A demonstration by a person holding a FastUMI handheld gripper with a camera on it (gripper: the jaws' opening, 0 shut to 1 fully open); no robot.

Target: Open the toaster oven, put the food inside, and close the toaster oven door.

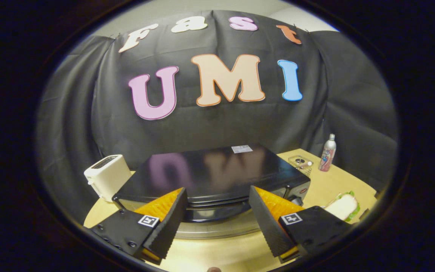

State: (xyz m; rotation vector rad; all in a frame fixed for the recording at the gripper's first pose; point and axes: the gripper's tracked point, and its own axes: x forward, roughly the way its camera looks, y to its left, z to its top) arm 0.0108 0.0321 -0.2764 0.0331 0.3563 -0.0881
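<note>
a: gripper view; where's the gripper (217, 211)?
b: spread wide, grasping nothing; the toaster oven (210, 175) lies just ahead, its front edge between the fingers (164, 215).
a: the food?
b: sandwich (343, 206) on the table (330, 185) beyond the right finger; white toaster (107, 176) to the oven's left; bottle (327, 153) behind.

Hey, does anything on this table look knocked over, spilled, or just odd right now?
Nothing stands out. The toaster oven sits square on the table, the white toaster and the bottle stand upright, and the sandwich lies intact beside the oven. The gripper is open at the oven's front, fingers apart.
</note>
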